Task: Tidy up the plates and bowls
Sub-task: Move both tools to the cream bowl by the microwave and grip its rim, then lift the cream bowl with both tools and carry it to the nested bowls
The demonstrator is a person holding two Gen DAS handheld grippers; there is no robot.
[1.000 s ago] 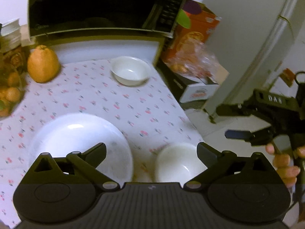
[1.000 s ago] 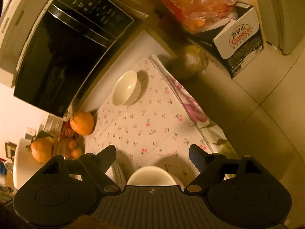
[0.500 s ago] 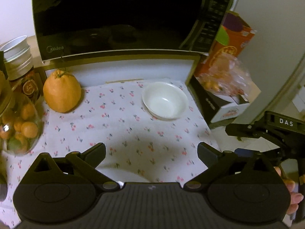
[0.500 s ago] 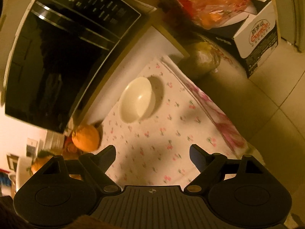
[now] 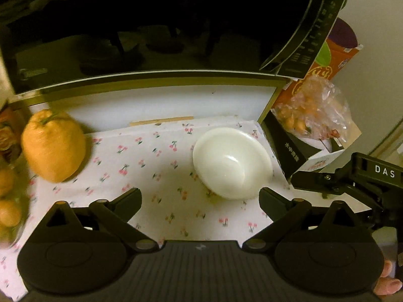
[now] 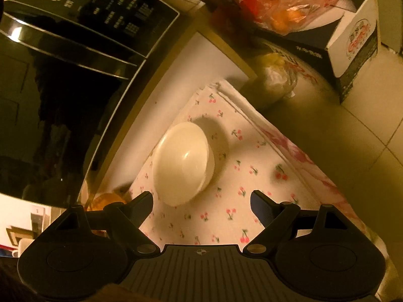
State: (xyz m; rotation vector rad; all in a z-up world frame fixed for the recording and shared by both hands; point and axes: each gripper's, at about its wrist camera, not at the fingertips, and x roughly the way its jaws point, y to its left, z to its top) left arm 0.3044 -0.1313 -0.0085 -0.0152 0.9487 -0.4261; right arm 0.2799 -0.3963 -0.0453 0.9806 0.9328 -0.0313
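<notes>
Bowl (image 5: 232,163): glazed, rigid, likely slippery, breakable; best taken by rim. Left gripper (image 5: 200,196) and right gripper (image 6: 201,198): jaws apart, empty.

A table (image 5: 156,105) with a pale top and a wood-coloured edge carries a white cloth (image 5: 161,171) printed with small cherries, which covers its near part and hangs folded over the right edge. Directly on the cloth stand a white bowl (image 5: 233,166), upright near the right corner, and a large orange citrus fruit (image 5: 53,144) well apart to its left, with a glass jar of smaller fruit (image 5: 8,201) just beside it at the frame's left edge. Behind the cloth a black microwave (image 5: 156,25) sits on the bare table top, and on the tiled floor (image 6: 365,130) to the right is a cardboard box (image 6: 352,37) with a plastic bag of oranges (image 6: 284,5) on top.
</notes>
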